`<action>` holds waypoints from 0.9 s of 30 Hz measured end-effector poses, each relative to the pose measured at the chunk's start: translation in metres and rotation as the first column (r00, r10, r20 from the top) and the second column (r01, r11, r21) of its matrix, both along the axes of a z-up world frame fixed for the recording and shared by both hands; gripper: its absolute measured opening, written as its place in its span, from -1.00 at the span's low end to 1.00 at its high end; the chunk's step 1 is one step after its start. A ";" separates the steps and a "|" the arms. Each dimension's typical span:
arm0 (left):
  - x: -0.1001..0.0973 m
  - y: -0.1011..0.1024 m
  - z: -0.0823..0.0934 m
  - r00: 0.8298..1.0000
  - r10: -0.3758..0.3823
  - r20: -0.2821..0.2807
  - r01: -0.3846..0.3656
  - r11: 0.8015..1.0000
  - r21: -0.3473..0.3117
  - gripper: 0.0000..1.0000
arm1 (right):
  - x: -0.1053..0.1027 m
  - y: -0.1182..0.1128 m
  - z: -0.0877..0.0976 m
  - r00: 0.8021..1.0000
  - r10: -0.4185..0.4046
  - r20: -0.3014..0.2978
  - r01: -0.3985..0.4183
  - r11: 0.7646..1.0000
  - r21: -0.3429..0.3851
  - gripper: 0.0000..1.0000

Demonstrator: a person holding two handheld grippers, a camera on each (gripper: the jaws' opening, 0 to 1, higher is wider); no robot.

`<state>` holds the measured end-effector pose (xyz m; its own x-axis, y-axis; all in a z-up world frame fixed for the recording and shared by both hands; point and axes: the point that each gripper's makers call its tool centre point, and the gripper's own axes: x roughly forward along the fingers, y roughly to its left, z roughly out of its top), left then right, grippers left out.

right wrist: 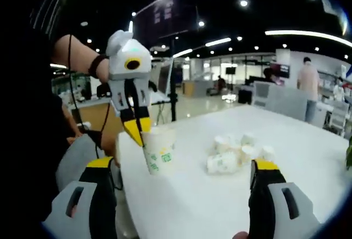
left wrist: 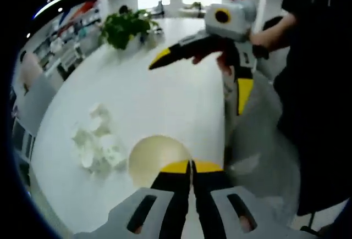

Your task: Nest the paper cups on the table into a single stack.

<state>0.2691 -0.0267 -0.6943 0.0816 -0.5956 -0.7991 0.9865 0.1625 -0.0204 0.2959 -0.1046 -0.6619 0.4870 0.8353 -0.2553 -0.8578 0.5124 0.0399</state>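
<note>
At the table's near edge: left gripper (right wrist: 137,132) clamped on a cup (right wrist: 158,150).
Right gripper (right wrist: 181,178): jaws wide apart, empty.
Loose cups (right wrist: 237,152): two o'clock of it.
Next: likely carry it there.

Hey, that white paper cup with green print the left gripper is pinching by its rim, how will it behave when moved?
The white paper cup with green print probably weighs very little, since it hangs from the left gripper by a rim pinch. Its thin wall may crumple if squeezed. Being tall and narrow-based, it could tip easily.
</note>
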 end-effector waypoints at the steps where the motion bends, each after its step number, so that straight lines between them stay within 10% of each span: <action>1: 0.001 0.001 -0.005 1.000 -0.009 0.002 0.009 1.000 0.020 -1.00 | 0.001 -0.004 0.001 1.000 -0.009 -0.010 0.009 1.000 0.015 1.00; 27: -0.011 0.009 -0.092 0.963 -0.265 0.058 0.242 0.935 0.258 -1.00 | -0.013 -0.042 -0.003 0.997 -0.063 -0.045 0.064 0.997 0.033 1.00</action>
